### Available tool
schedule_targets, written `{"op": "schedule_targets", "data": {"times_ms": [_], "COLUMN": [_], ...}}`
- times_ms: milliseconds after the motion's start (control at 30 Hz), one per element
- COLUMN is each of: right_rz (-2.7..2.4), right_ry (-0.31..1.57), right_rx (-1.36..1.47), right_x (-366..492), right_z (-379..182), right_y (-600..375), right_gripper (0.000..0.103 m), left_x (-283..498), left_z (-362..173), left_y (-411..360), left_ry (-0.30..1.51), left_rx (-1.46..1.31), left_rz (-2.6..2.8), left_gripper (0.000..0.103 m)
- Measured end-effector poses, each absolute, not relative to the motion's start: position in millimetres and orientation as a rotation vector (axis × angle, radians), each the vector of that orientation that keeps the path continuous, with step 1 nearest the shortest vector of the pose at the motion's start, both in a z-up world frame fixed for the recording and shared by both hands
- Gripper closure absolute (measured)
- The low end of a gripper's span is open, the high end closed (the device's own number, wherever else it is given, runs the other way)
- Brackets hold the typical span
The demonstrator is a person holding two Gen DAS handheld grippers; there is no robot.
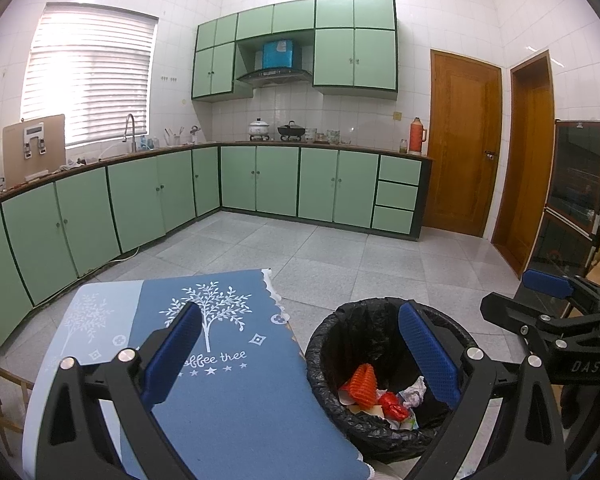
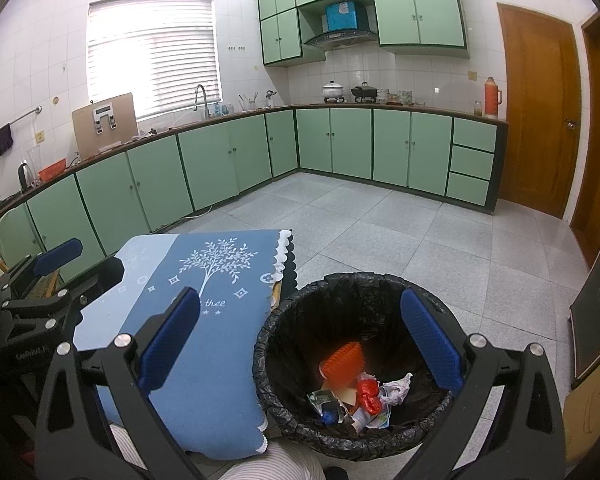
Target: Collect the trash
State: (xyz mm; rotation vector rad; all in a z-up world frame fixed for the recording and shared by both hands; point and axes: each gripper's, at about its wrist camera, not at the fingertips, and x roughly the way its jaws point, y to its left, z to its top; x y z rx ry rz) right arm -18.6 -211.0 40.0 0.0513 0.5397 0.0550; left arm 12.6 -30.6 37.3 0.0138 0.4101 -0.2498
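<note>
A round trash bin (image 1: 320,364) (image 2: 268,344) lined with a black bag stands on the floor right of a small table with a blue tree-print cloth (image 1: 228,392) (image 2: 208,344). Inside lie an orange mesh piece (image 1: 363,385) (image 2: 342,362), a red wrapper (image 1: 392,405) (image 2: 367,394), crumpled white paper (image 1: 414,394) (image 2: 396,392) and other scraps. My left gripper (image 1: 300,360) is open and empty above the table edge and bin. My right gripper (image 2: 300,356) is open and empty above the bin; it also shows in the left wrist view (image 1: 548,284).
Green base cabinets (image 1: 140,200) (image 2: 220,160) with a counter run along the left and far walls. Grey tiled floor (image 1: 320,252) (image 2: 380,232) lies ahead. Wooden doors (image 1: 464,140) (image 2: 536,108) stand at the right. A dark glass cabinet (image 1: 572,192) stands at far right.
</note>
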Motion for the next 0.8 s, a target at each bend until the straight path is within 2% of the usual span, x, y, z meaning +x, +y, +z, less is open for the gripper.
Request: {"op": "schedule_targets", "data": {"times_ms": [800], "right_rz": [0.058], "right_ry": [0.56], "right_rx": [0.06], "right_x": [-11], "right_z": [29], "right_y": [-219], "right_gripper": [0.006], "left_x": [21], "left_z": [33], "left_y": [-31], "left_ry": [0.438], "left_rx": [0.002], "left_rz": [-0.244], "left_gripper": [0.006]}}
